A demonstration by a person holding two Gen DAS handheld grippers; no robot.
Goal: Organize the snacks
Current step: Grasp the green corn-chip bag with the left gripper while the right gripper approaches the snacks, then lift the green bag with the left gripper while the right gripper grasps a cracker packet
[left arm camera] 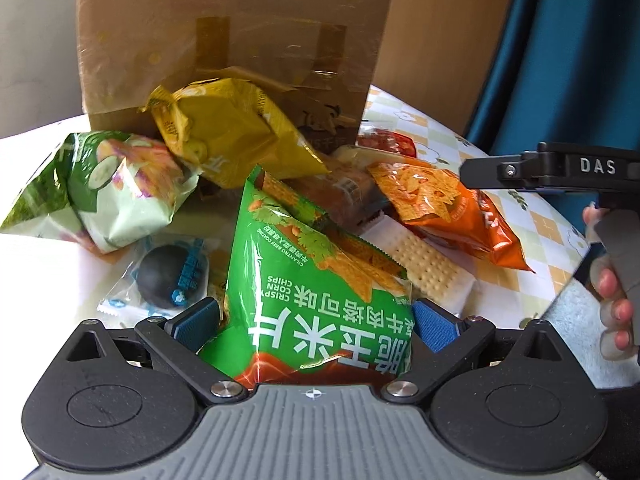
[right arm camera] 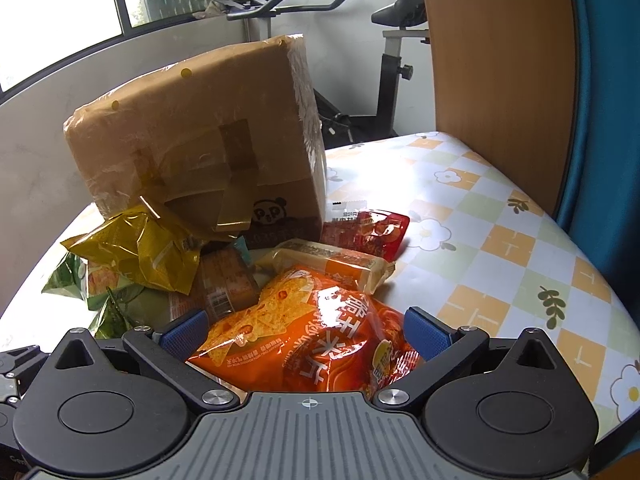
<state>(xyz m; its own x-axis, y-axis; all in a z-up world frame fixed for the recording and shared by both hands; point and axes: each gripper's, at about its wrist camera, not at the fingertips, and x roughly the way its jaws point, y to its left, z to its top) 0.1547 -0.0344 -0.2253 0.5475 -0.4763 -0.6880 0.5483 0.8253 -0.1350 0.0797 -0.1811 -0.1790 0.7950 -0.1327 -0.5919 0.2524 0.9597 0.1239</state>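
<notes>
A pile of snack packs lies on the table in front of a taped cardboard box (left arm camera: 224, 40) (right arm camera: 192, 136). My left gripper (left arm camera: 316, 326) is open, and a green corn-chips bag (left arm camera: 316, 288) stands between its blue pads, filling the gap. My right gripper (right arm camera: 306, 332) is open too, with an orange corn-chips bag (right arm camera: 304, 340) (left arm camera: 448, 208) lying between its fingers. A yellow bag (left arm camera: 224, 136) (right arm camera: 140, 252) leans on the box. A pale green bag (left arm camera: 108, 188) lies at the left. In the left wrist view the right gripper's black body (left arm camera: 560, 168) reaches over the orange bag.
Cracker packs (left arm camera: 428, 272), a dark round snack in clear wrap (left arm camera: 168, 276), a red pouch (right arm camera: 364, 232) and a beige bar (right arm camera: 328, 264) fill the pile. A checked flower tablecloth (right arm camera: 500, 220) spreads right. A wooden panel (right arm camera: 496, 72) and blue curtain stand behind. A hand (left arm camera: 612, 300) holds the right gripper.
</notes>
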